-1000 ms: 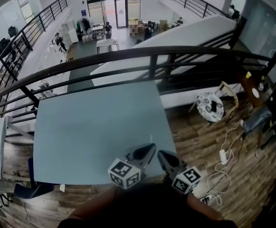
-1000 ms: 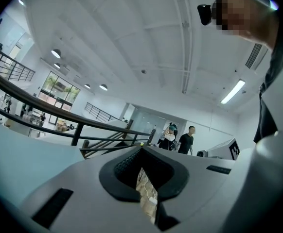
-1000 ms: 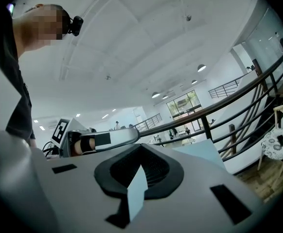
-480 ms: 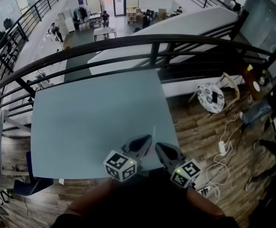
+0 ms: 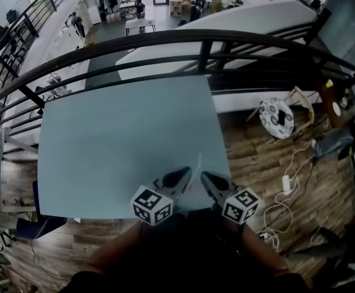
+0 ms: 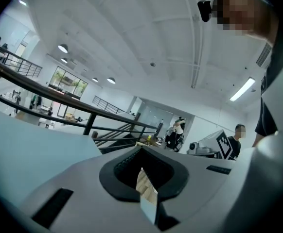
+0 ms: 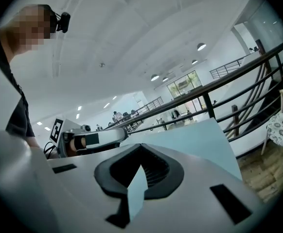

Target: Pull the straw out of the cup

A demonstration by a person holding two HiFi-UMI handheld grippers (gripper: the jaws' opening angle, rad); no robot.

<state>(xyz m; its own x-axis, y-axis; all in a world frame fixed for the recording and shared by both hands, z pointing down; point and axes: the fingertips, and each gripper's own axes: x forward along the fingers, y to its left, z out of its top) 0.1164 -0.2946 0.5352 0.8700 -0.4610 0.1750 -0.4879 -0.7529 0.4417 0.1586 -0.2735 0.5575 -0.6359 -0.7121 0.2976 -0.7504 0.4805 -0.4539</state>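
Note:
No cup shows in any view. A thin pale sliver (image 5: 199,161) stands on the pale blue table (image 5: 122,133) just beyond the gripper tips; it is too small to tell if it is the straw. My left gripper (image 5: 179,177) and right gripper (image 5: 209,179) hover side by side over the table's near edge, tips pointing away from me. Both look shut with nothing held. In the left gripper view the left gripper (image 6: 142,152) shows its jaws meeting along a narrow slit. The right gripper (image 7: 141,150) looks the same in its own view, with the left gripper's marker cube (image 7: 57,128) beside it.
A black railing (image 5: 196,41) runs behind the table's far edge, with a drop to a lower floor beyond. On the wooden floor at the right lie white cables (image 5: 287,194), and a round patterned stool (image 5: 277,119) stands there. A blue chair (image 5: 37,227) stands below the table's left corner.
The head view has tilted a little, so the table sits higher in the picture. Both grippers keep the same side-by-side pose near the front edge.

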